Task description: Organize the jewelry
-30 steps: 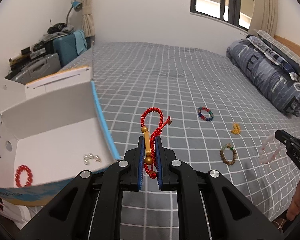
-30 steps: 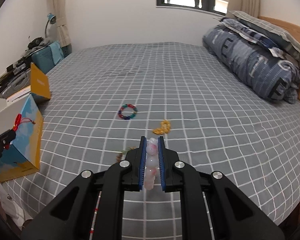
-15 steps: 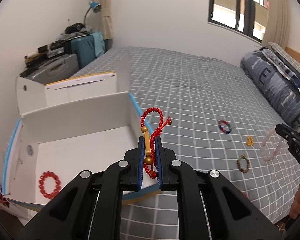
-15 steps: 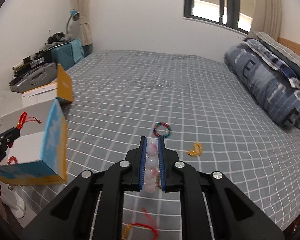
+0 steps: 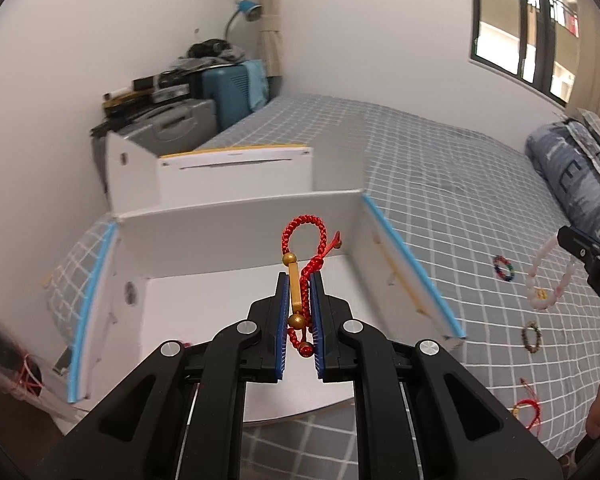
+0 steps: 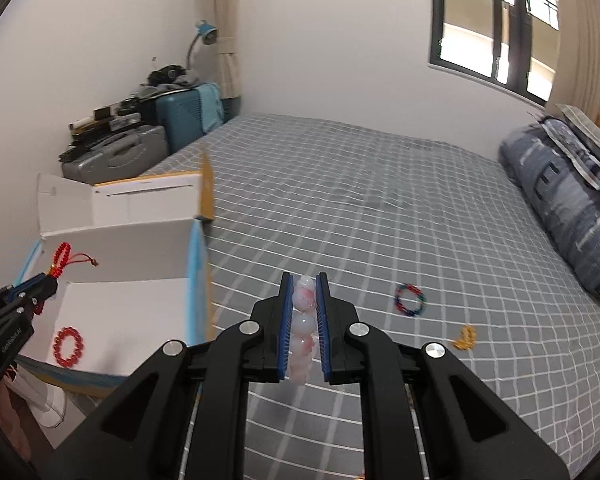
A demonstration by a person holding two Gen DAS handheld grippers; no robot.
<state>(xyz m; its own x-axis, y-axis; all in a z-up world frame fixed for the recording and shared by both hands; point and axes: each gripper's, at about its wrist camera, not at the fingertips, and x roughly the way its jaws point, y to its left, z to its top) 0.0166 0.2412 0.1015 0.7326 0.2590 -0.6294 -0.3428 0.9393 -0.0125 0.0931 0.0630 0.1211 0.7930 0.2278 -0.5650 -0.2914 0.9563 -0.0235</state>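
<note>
Red bead bracelet (image 6: 68, 346) in box (image 6: 148, 236): right wrist view only.

A teal suitcase (image 6: 190, 118) beside a grey case (image 6: 116, 156); folded duvet (image 6: 568, 200) on the bed (image 6: 340, 184).

The grey checked bed (image 6: 340, 200) carries an open white box (image 6: 140, 240), scattered bracelets (image 6: 410, 300) and folded bedding (image 6: 560, 200).

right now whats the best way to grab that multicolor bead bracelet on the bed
The multicolor bead bracelet lies flat as an open ring on the bedspread. Come from straight above and pinch one side of the ring, one finger inside the loop and one outside, since there is no raised part to catch.
</note>
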